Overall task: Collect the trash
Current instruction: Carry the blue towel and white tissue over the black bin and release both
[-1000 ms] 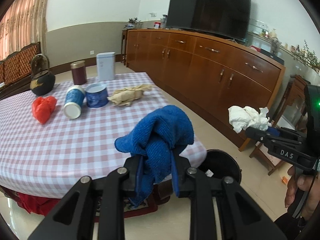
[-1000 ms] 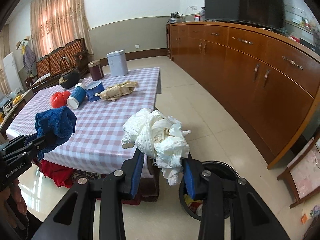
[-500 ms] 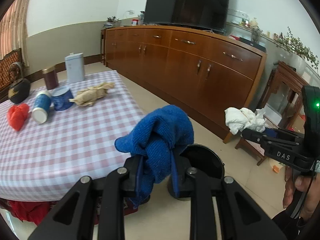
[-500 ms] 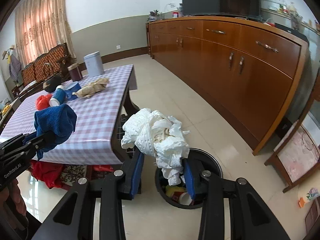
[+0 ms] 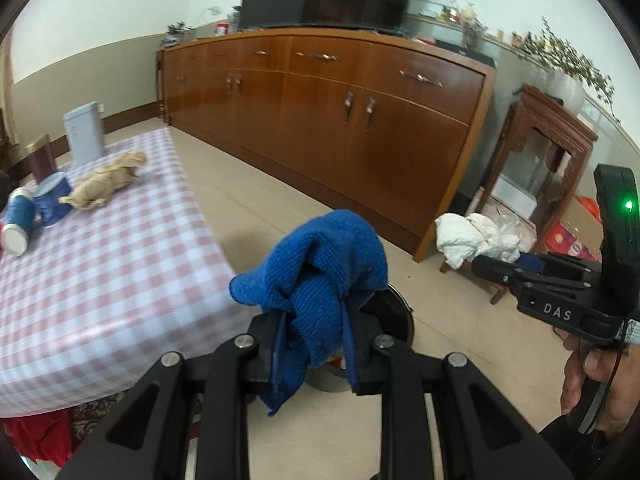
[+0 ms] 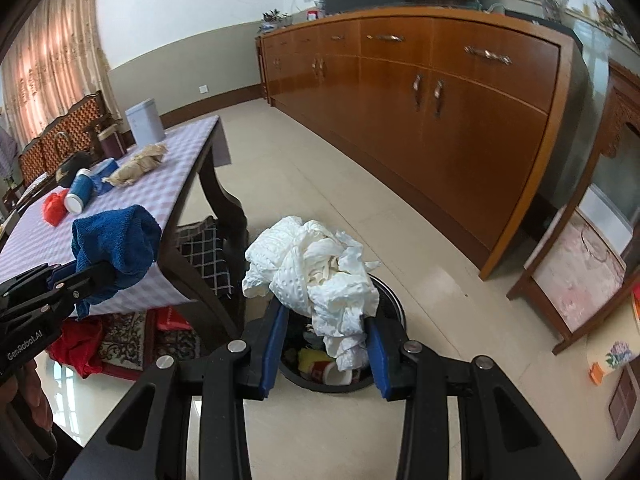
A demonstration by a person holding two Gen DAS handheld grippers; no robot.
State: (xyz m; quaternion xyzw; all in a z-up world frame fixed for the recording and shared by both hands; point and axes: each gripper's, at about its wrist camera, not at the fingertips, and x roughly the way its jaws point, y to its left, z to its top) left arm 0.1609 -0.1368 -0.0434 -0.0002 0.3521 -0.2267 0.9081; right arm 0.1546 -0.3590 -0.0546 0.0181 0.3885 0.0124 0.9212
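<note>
My left gripper (image 5: 314, 344) is shut on a blue cloth (image 5: 324, 264); it also shows in the right wrist view (image 6: 116, 244), held beside the table corner. My right gripper (image 6: 326, 350) is shut on a crumpled white cloth (image 6: 316, 272), held over a round black trash bin (image 6: 394, 312) on the floor with trash inside. In the left wrist view the bin (image 5: 394, 316) is mostly hidden behind the blue cloth, and the white cloth (image 5: 476, 240) is at right in the right gripper (image 5: 496, 268).
A table with a checked cloth (image 5: 100, 264) holds a beige crumpled rag (image 5: 104, 184), blue cans (image 5: 52, 200), a red bag (image 6: 54, 208) and tins. A long wooden sideboard (image 6: 420, 92) runs along the wall. A small wooden stand (image 5: 540, 168) is at right.
Both grippers have moved away from the table toward the floor bin. The right gripper with the white cloth is now lower and right over the bin. Both grips are unchanged.
</note>
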